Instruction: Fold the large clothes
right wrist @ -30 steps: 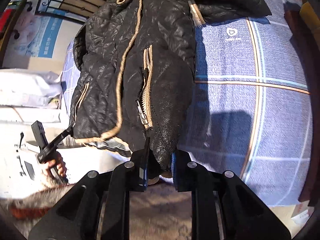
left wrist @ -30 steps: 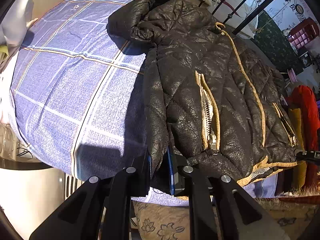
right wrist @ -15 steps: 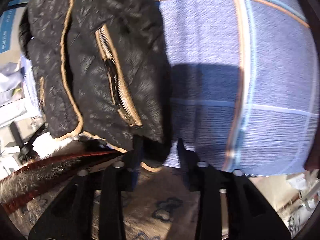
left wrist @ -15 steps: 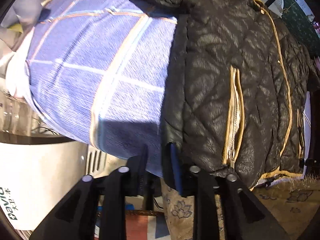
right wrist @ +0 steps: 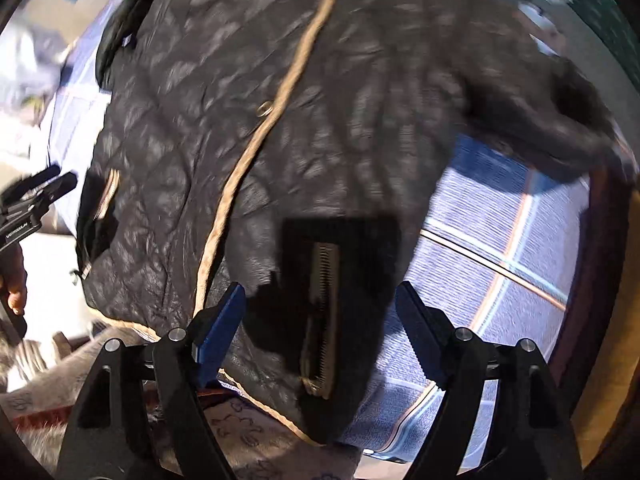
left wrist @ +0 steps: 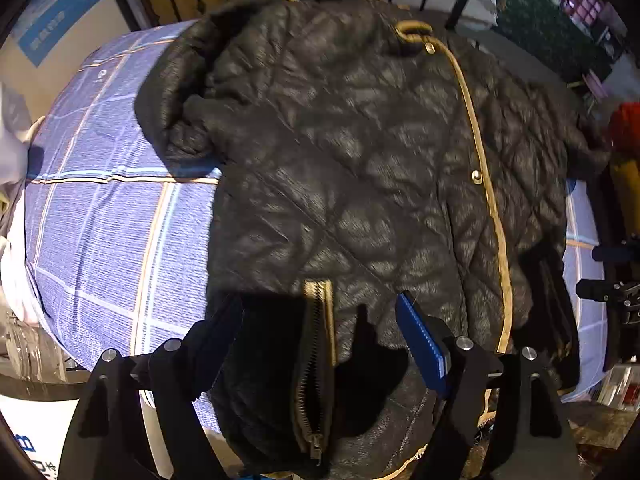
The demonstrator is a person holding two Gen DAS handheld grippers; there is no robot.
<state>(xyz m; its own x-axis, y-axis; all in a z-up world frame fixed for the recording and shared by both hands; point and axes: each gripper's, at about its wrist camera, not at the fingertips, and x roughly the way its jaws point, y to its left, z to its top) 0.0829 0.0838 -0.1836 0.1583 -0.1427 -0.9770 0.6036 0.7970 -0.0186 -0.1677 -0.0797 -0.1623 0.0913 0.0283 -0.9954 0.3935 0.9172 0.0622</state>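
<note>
Item: black quilted jacket (left wrist: pixel 340 168), tan piping down the front, lying front-up on a bed with a blue checked sheet (left wrist: pixel 100 220). In the left wrist view it fills the centre and right of the frame, collar toward the top, hem hanging over the bed's near edge at the bottom.

Change noted: a second ago each gripper was clamped on a lower corner of the hem. Both have let go.

Left gripper (left wrist: pixel 320 332): jaws opening, wide apart. The left pocket zipper (left wrist: pixel 316 360) lies in the gap, but the fingers (left wrist: pixel 420 340) do not press on the cloth.

Right gripper (right wrist: pixel 320 320): jaws opening, equally wide. The right pocket zipper (right wrist: pixel 324 312) sits between them, untouched.

Both views have swung from the hem edge to above the lower front panels.

Reading: the spreading step looks finished, with the jacket flat and released. The hands are free for a fresh grasp, probably at a sleeve or side to begin the first fold.
</note>
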